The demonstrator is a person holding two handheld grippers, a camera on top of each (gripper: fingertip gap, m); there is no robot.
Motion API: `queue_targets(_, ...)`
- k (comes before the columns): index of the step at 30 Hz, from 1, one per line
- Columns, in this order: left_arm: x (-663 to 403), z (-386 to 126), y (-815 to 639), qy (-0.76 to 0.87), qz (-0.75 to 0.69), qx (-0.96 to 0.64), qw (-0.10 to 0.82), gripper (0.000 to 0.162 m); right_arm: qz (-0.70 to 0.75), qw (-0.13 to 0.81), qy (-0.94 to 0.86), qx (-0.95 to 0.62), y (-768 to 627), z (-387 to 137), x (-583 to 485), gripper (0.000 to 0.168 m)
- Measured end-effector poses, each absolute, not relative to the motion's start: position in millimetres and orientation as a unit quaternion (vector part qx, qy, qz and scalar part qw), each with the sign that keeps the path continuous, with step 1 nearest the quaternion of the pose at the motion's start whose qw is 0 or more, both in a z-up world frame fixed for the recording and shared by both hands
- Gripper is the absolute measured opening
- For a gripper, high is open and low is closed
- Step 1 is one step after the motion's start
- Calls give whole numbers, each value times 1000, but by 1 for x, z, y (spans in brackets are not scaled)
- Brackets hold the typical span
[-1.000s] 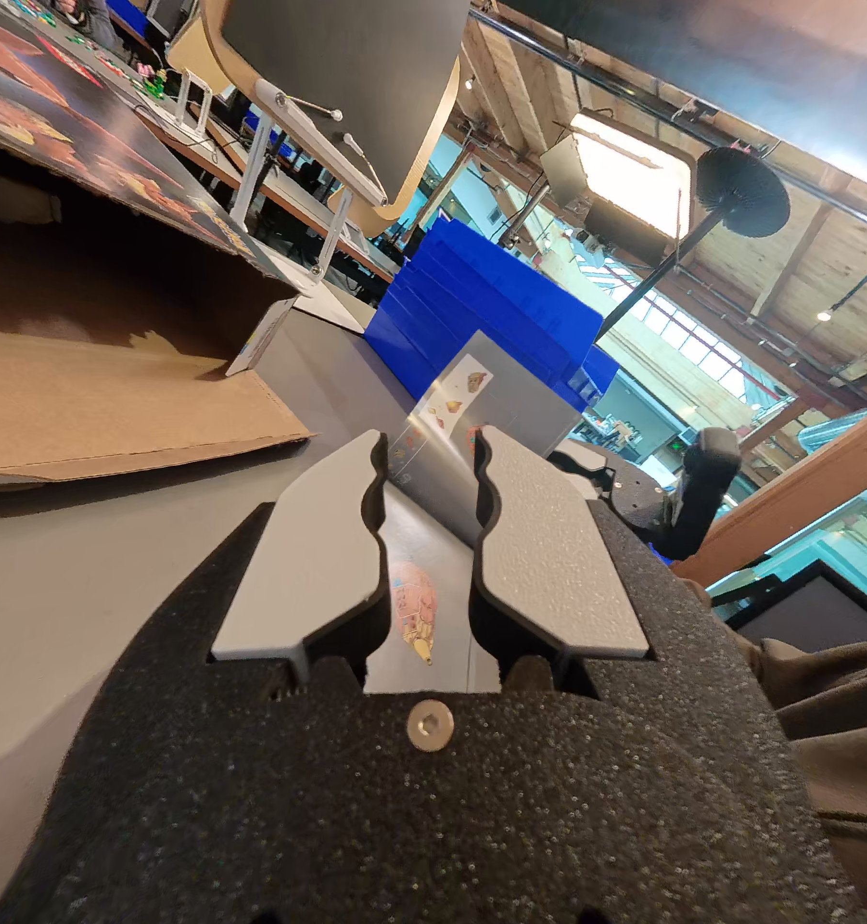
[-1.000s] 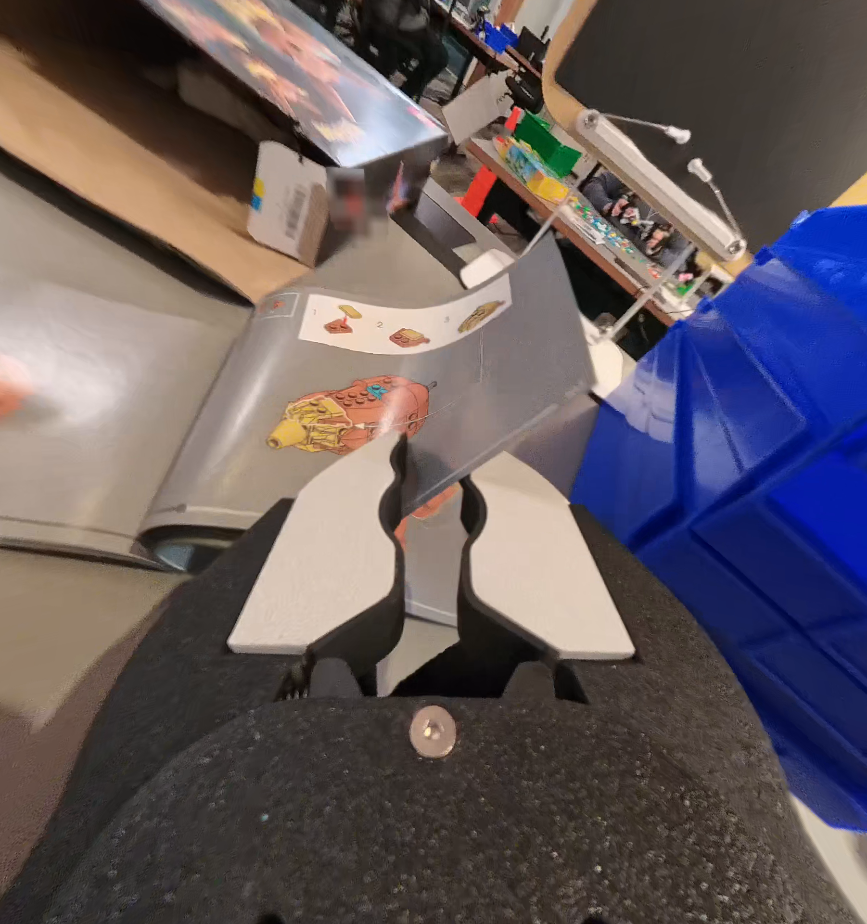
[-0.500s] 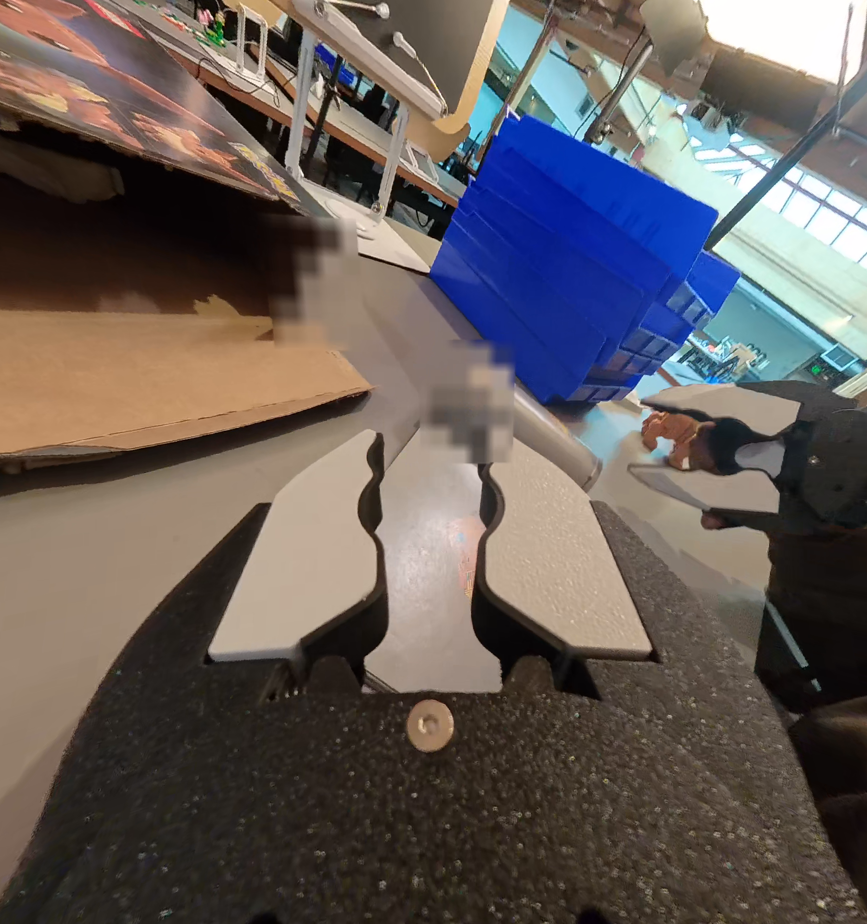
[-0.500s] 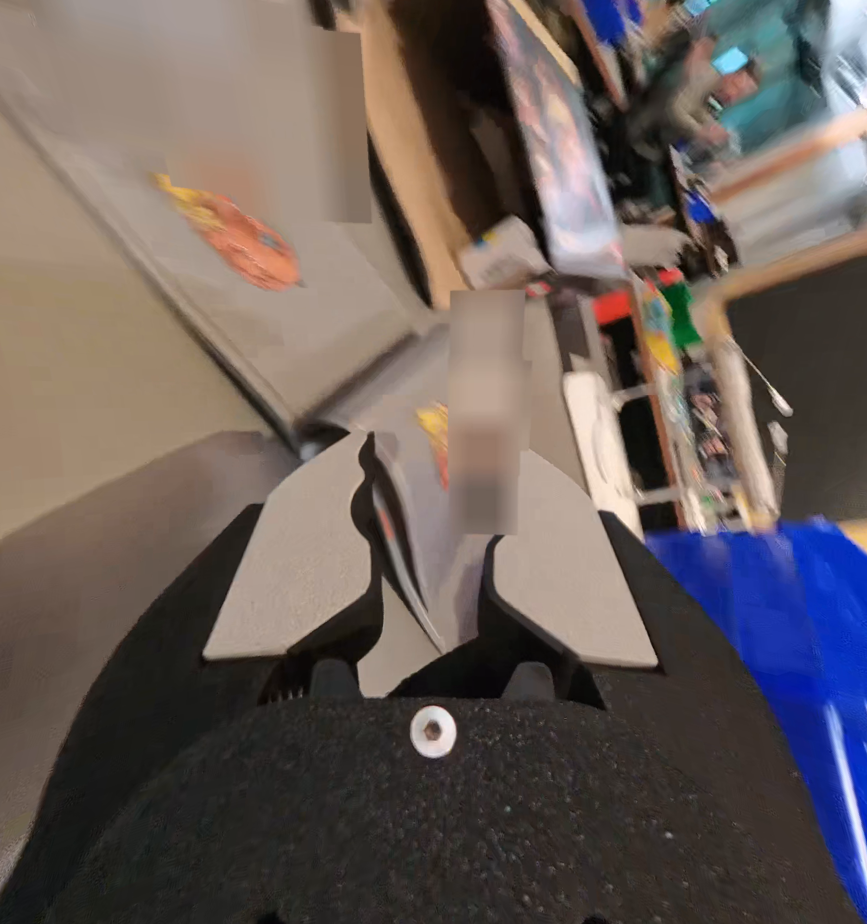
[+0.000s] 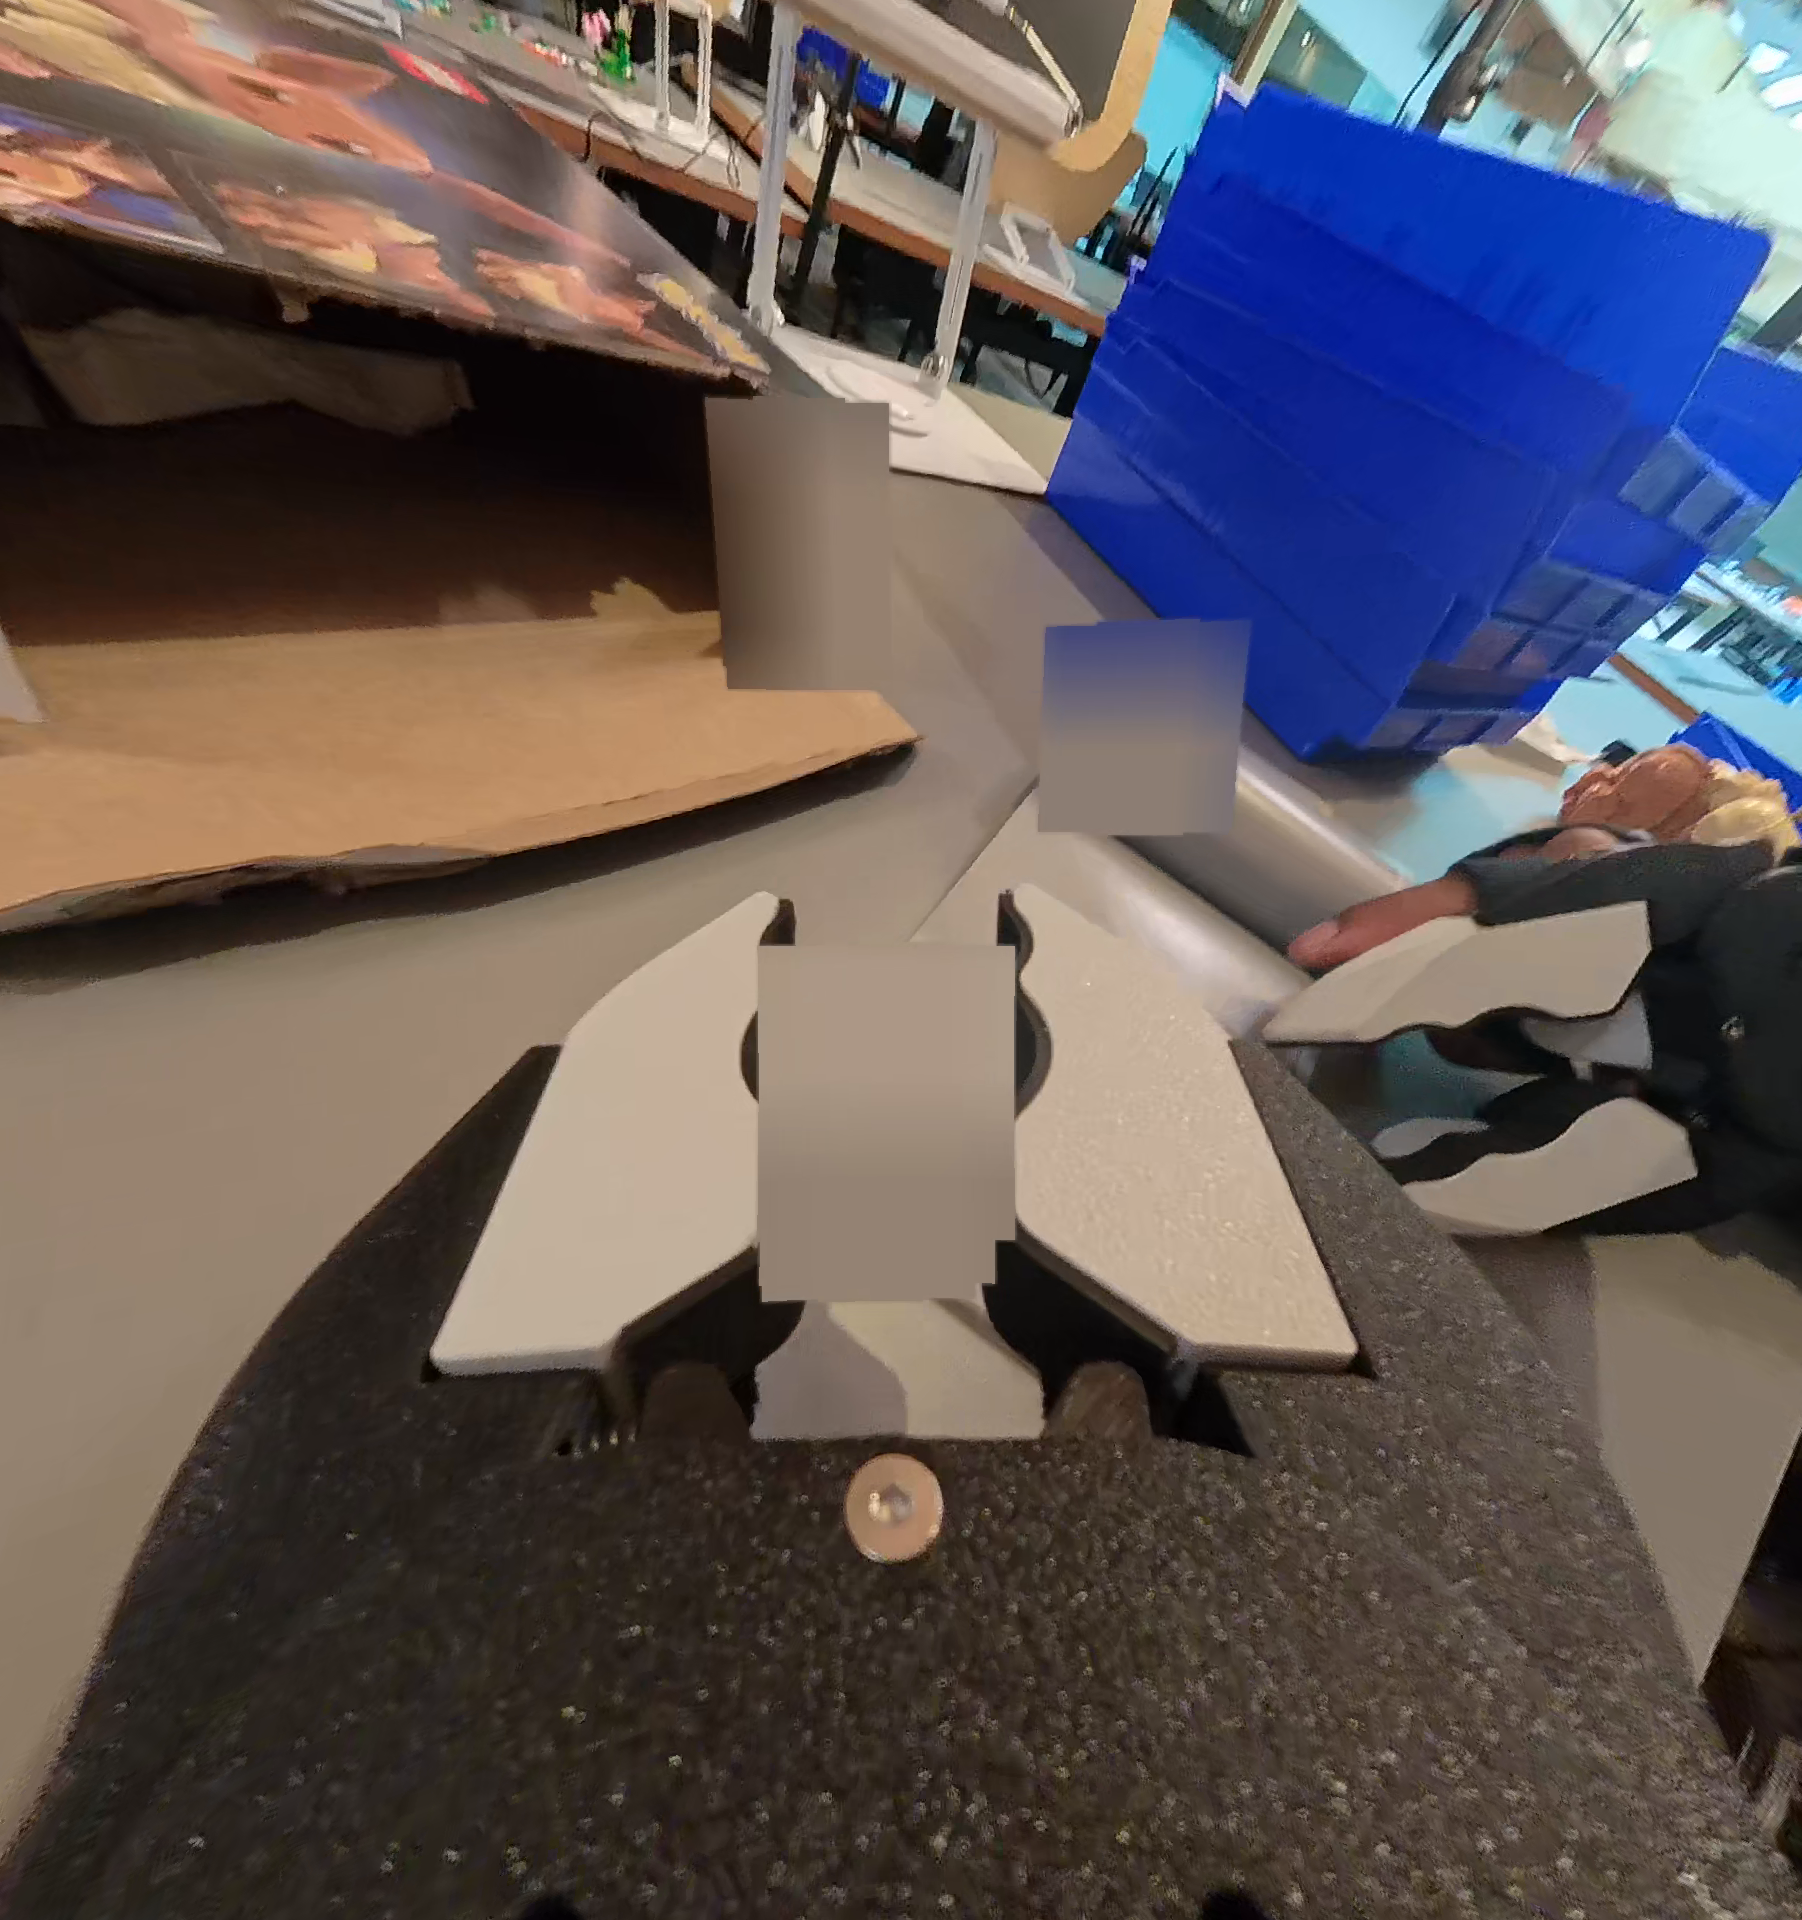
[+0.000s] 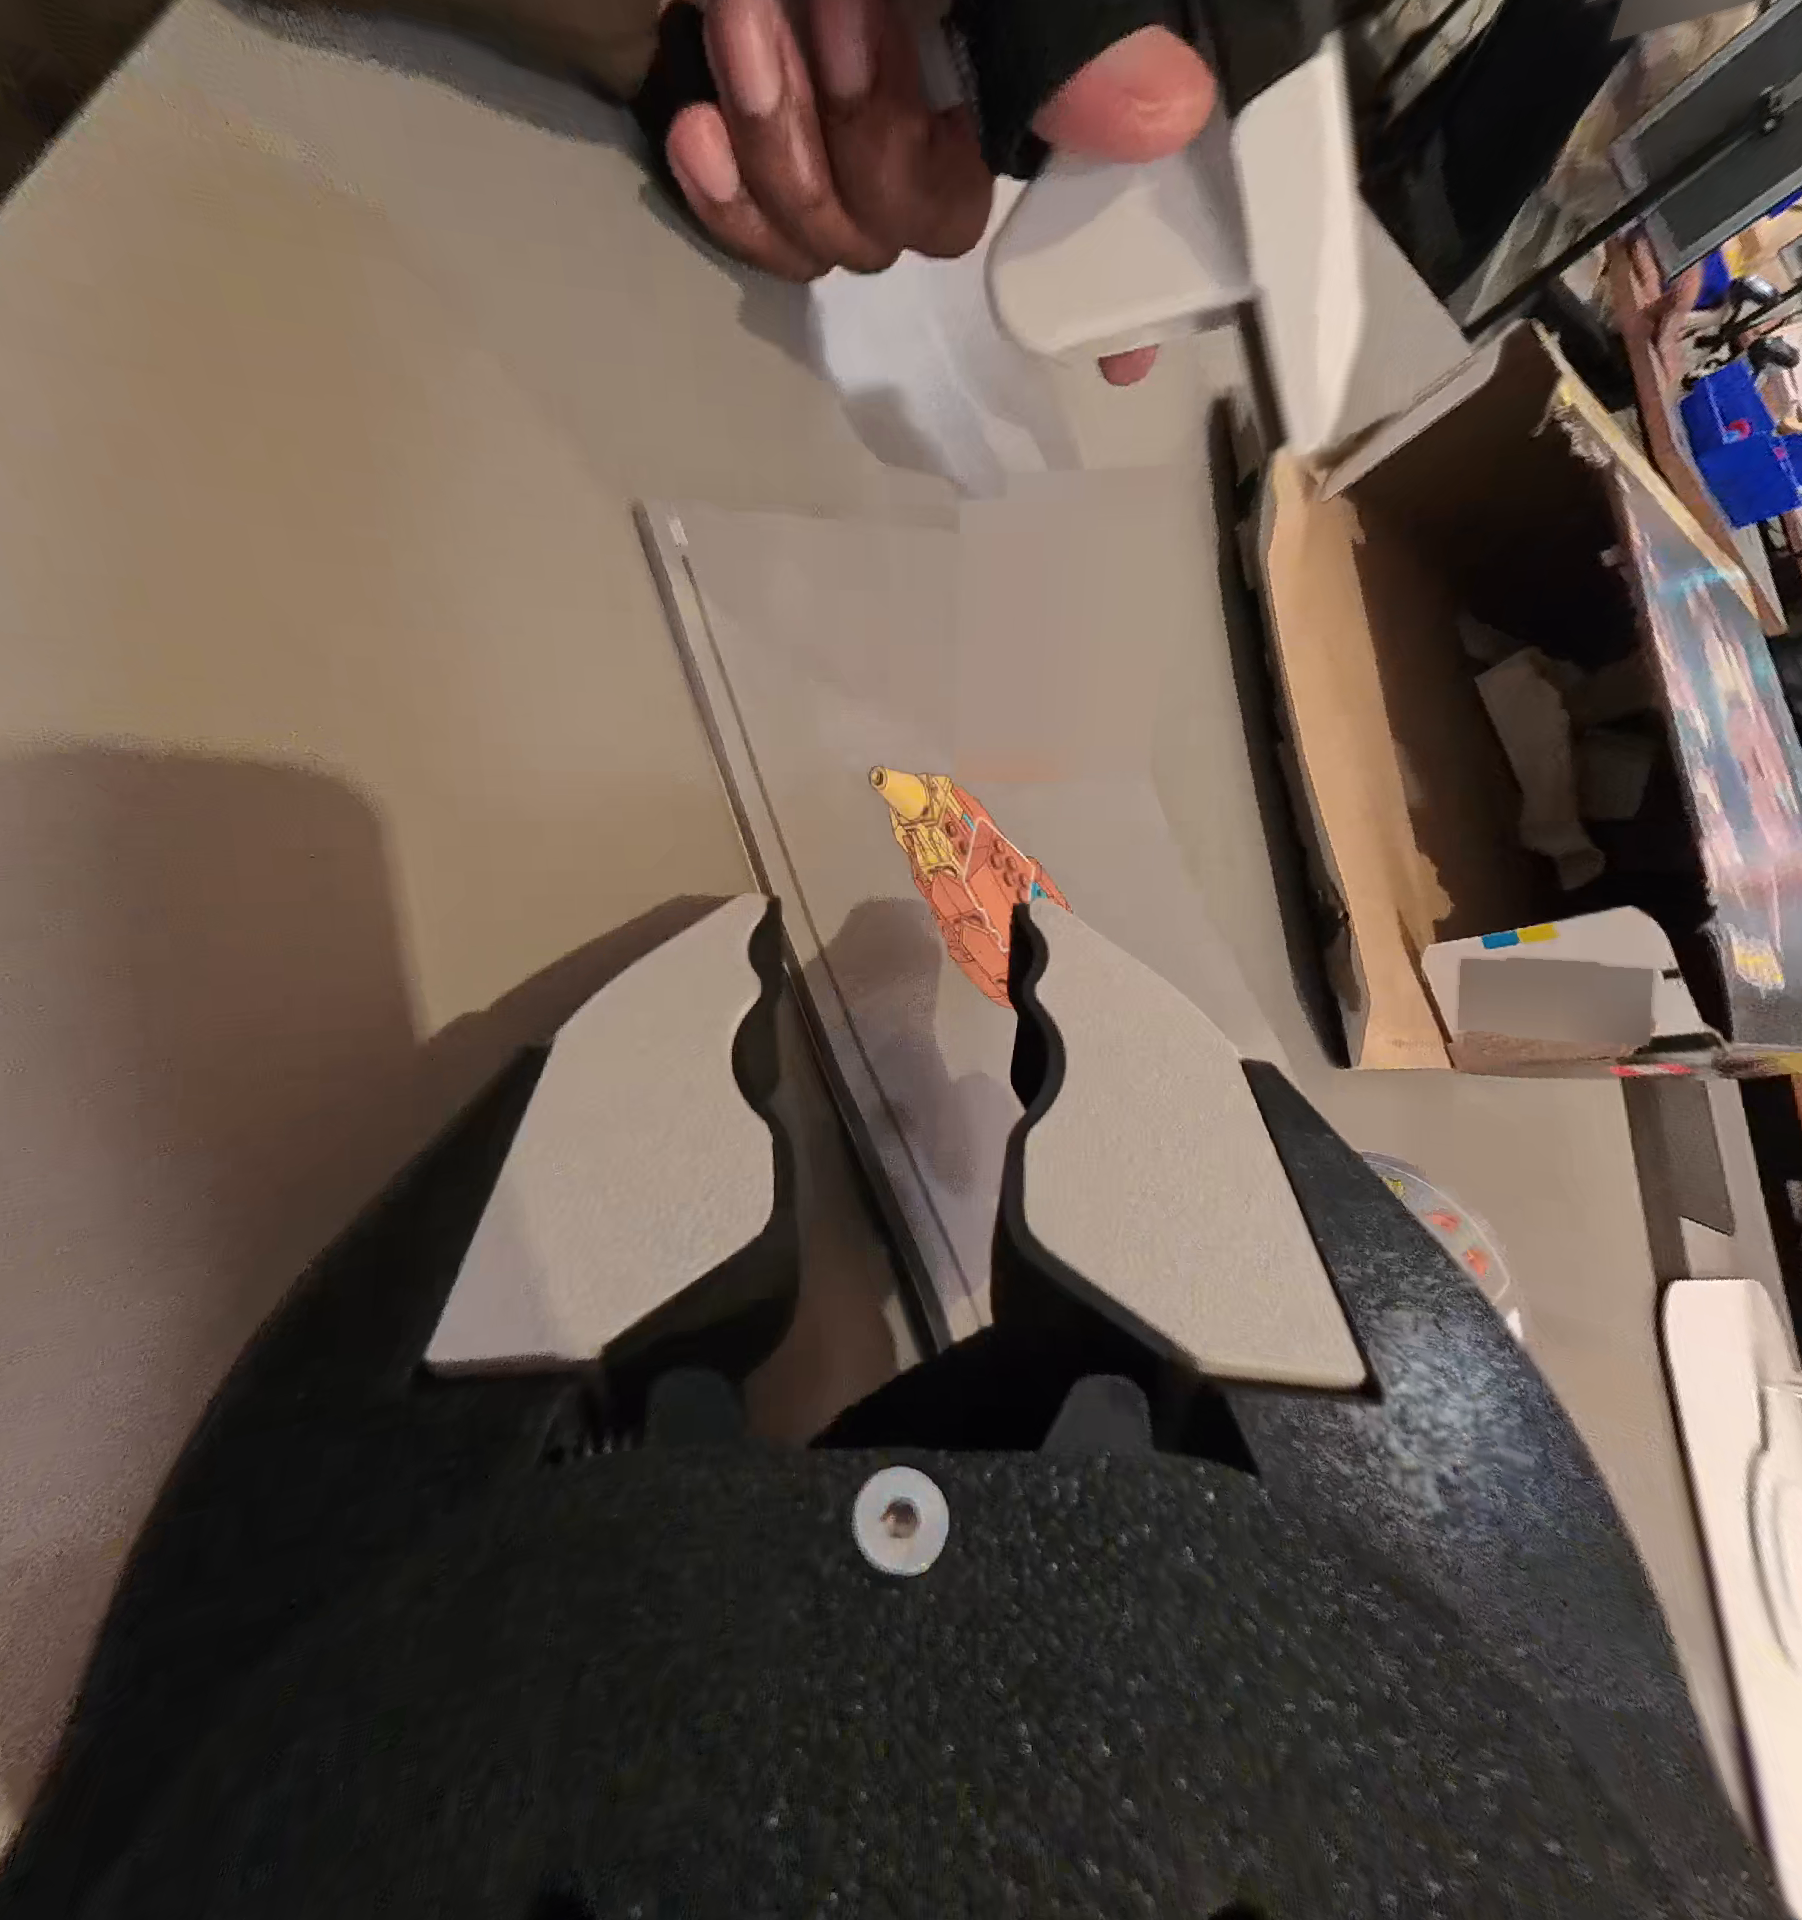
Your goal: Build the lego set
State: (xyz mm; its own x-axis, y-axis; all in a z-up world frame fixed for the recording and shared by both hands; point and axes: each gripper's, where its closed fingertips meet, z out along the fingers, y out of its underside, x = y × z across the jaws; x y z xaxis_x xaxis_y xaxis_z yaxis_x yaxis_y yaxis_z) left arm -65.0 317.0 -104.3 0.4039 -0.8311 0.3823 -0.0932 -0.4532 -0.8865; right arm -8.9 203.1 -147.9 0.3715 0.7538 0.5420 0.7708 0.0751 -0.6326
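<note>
My right jaws [image 6: 892, 925] are open and hold nothing, right over the instruction book [image 6: 980, 665] on the worktop [image 6: 253, 468]. My left jaws [image 5: 892, 914] look open. Beside the book, the box [image 6: 1499, 727] is open. Nothing looks built yet.

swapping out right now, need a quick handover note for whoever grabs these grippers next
Left gripper: open, holding nothing, low over the instruction booklet.
Right gripper: open, over the booklet's near edge; no page between its fingers.
Booklet lies open and flat on the grey table, beside the opened set box. Blue bins stand behind.
Done: box opened, booklet out.
Left: no bricks or started model in view; the build itself remains.
</note>
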Motion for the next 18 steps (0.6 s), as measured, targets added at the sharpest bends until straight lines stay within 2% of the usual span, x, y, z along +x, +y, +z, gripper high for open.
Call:
queue_targets(9, -70, -124, 319, 353, -376, -764, 387, 39, 26, 489, -526, -695, 203, -145, 1, 43)
queue_targets(14, -59, -151, 311, 426, -297, -788, 332, 49, 21, 494, -526, -692, 202, -144, 2, 43)
queue_targets(18, -54, -161, 305, 457, -290, -787, 295, 54, 21, 497, -520, -694, 202, -144, 3, 42)
